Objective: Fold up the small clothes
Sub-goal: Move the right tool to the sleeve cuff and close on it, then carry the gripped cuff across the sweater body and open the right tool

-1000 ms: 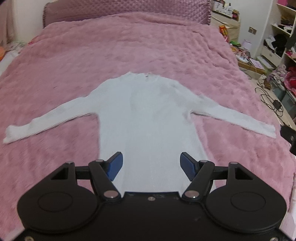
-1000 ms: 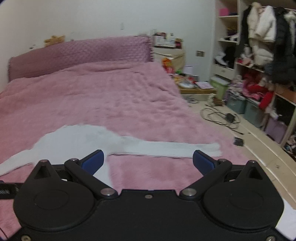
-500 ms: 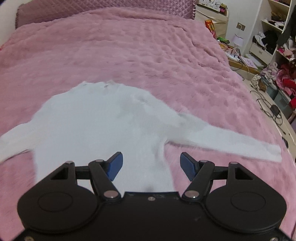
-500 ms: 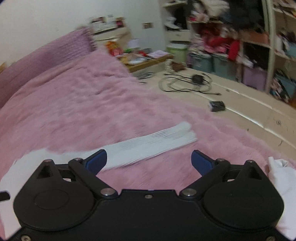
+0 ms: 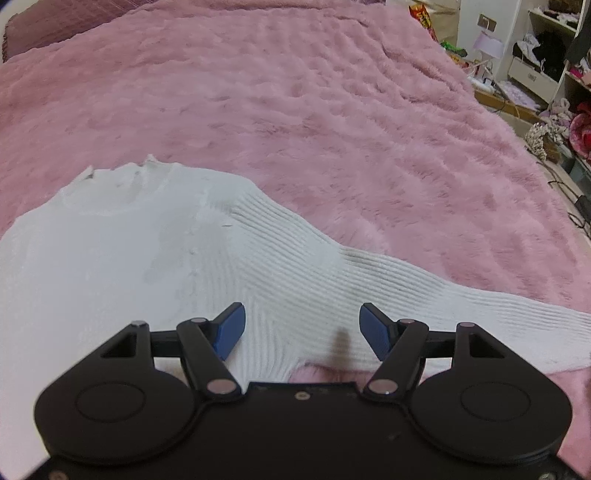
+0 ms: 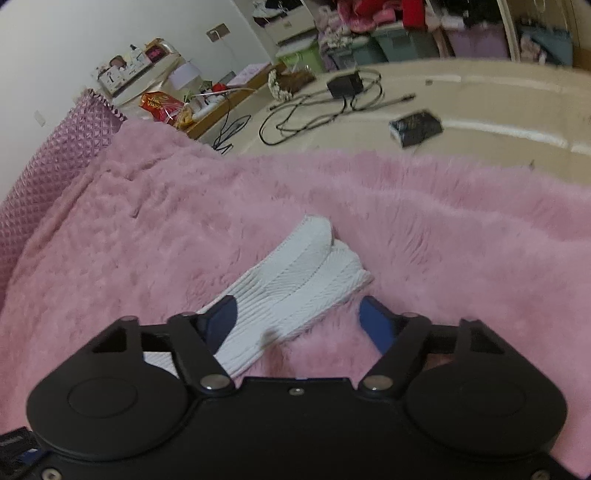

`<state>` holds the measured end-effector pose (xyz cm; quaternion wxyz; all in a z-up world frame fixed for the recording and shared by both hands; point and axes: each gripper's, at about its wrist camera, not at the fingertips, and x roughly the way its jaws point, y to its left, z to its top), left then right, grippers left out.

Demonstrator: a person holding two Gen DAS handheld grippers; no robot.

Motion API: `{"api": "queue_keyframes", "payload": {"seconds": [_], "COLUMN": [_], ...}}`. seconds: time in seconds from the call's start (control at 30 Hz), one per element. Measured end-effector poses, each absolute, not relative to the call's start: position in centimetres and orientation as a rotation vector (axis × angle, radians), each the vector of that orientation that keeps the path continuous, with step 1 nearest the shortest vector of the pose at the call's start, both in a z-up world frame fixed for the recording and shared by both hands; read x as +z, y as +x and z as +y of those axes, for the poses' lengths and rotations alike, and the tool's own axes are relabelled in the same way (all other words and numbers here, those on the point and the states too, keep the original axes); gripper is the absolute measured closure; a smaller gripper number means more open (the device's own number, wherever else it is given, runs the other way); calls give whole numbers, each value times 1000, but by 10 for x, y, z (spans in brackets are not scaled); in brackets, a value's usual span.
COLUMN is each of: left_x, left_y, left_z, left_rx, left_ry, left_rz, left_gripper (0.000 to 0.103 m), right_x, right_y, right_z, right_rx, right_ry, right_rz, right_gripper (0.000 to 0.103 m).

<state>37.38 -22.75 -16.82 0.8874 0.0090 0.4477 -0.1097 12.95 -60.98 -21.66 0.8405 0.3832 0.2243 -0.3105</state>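
While your left gripper (image 5: 302,334) hangs low over the white ribbed knit sweater (image 5: 147,266), its blue pads stand wide apart with nothing between them. Its camera gives you the garment's body and collar (image 5: 122,181), which the right camera lacks: the sweater lies flat on the fluffy pink bed blanket (image 5: 332,110), neckline toward the quilted mauve headboard (image 5: 55,26), and one sleeve (image 5: 461,310) running out toward the blanket's right edge. The gripper sits above the armpit, where that sleeve leaves the body.

Your right wrist view shows only that sleeve's end. The cuff (image 6: 325,258) lies near the blanket's side edge, beyond which you see pale floor with a black cable coil (image 6: 317,110) and a small dark box (image 6: 415,127). The sleeve's long axis runs diagonally from lower left to upper right in this view, cuff end pointing toward the floor side. Your right gripper (image 6: 297,323) is spread wide, straddling the sleeve just behind the cuff; its left pad (image 6: 221,321) overlaps the fabric, but whether it touches is unclear.
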Motion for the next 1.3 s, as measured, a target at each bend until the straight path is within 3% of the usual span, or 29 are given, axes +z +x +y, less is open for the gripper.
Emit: {"api": "queue_keyframes", "payload": {"seconds": [0.23, 0.27, 0.33, 0.4, 0.47, 1.0, 1.3], "left_x": [-186, -189, -192, -195, -198, -210, -160], "left_y": [386, 388, 388, 387, 387, 390, 377], "left_z": [-238, -240, -242, -245, -248, -229, -128], "left_rx": [-224, -223, -217, -214, -210, -317, -298], "left_ry": [55, 59, 72, 89, 105, 50, -148], "left_rz": [953, 954, 950, 943, 942, 904, 886], "left_gripper": [31, 31, 31, 31, 31, 26, 26], "right_x": [-225, -225, -223, -222, -221, -144, -94], "right_y": [133, 135, 138, 139, 137, 192, 271], "right_z": [-622, -623, -625, -626, -624, -542, -427], "right_rx": [-629, -627, -620, -611, -594, -335, -38], "right_ry": [856, 856, 843, 845, 847, 708, 666], "right_rz": [392, 389, 393, 398, 396, 318, 300], "right_gripper": [28, 33, 53, 82, 89, 93, 93]}}
